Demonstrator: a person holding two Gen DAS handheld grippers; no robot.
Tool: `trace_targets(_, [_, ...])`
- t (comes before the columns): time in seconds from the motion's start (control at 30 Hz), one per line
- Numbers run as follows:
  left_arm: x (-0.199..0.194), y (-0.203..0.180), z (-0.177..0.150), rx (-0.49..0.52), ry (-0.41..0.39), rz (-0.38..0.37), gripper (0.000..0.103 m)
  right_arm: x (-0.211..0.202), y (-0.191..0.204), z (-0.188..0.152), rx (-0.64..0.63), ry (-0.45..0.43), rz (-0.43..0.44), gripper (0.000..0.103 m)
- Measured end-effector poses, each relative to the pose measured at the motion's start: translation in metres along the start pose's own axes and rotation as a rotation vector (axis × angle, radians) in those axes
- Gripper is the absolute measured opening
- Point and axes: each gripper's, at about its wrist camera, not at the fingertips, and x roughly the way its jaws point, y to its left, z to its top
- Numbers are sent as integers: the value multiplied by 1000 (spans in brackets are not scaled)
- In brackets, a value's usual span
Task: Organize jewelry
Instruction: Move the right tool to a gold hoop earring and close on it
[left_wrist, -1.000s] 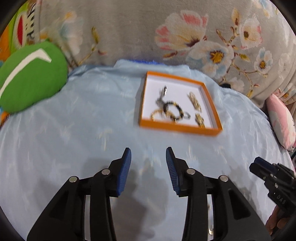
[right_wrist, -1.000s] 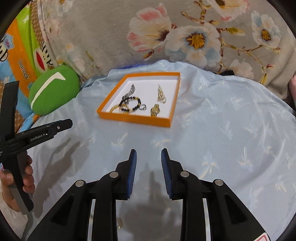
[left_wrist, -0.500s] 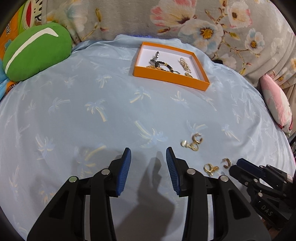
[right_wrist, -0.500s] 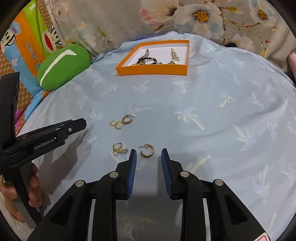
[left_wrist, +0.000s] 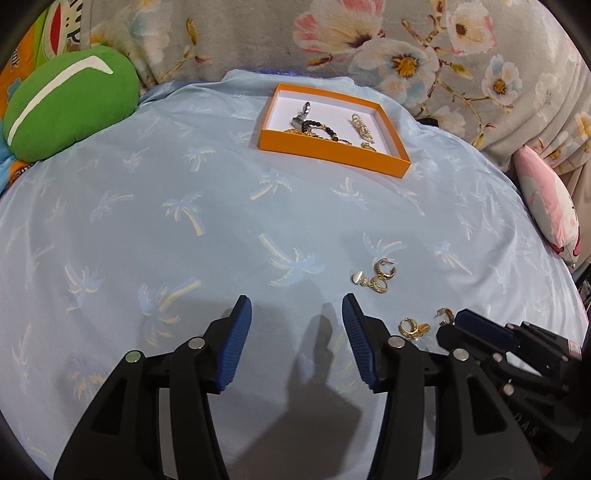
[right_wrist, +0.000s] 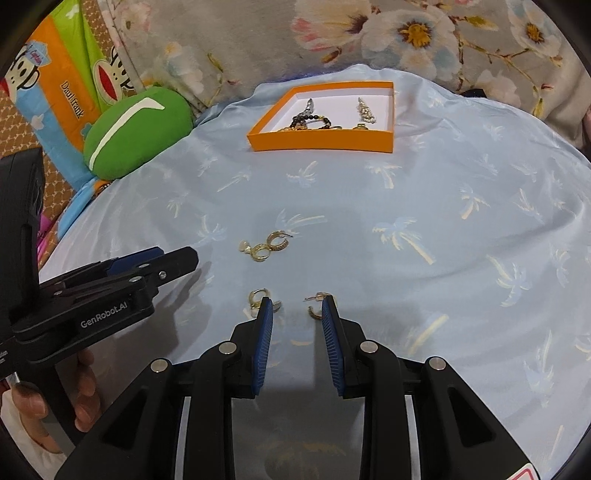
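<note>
An orange jewelry tray (left_wrist: 332, 153) (right_wrist: 321, 142) sits at the far side of the blue cloth and holds a beaded bracelet (left_wrist: 319, 129) and several gold pieces. Gold earrings lie loose on the cloth: a pair of hoops (right_wrist: 267, 245) (left_wrist: 378, 275), a small hoop (right_wrist: 258, 297) (left_wrist: 410, 326), and a half hoop (right_wrist: 317, 306) (left_wrist: 445, 315). My right gripper (right_wrist: 297, 314) is open and empty, low over the cloth, with the half hoop by its right finger. My left gripper (left_wrist: 297, 314) is open and empty, left of the earrings.
A green cushion (left_wrist: 70, 107) (right_wrist: 136, 129) lies at the far left. Floral fabric (left_wrist: 406, 48) rises behind the tray. A pink pillow (left_wrist: 546, 206) sits at the right edge. The left gripper's body (right_wrist: 103, 291) shows at the left of the right wrist view.
Both grippers pulled back from the tray toward me and dropped lower. The loose earrings came into view, and my right gripper moved down onto the nearest ones.
</note>
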Motion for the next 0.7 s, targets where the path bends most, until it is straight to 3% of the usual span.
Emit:
trace_targets(0.27, [1,0,-1,2,3,-2,50,1,-19,0,93,15,-29,27])
trace_targets(0.53, [2,-1,-1,6,7,-5,51,7,-10,3,47,26,-47,28])
trace_targets(0.7, [3,-2,-1,7,10,-6,52,10,-8,5,39,30,-101,16])
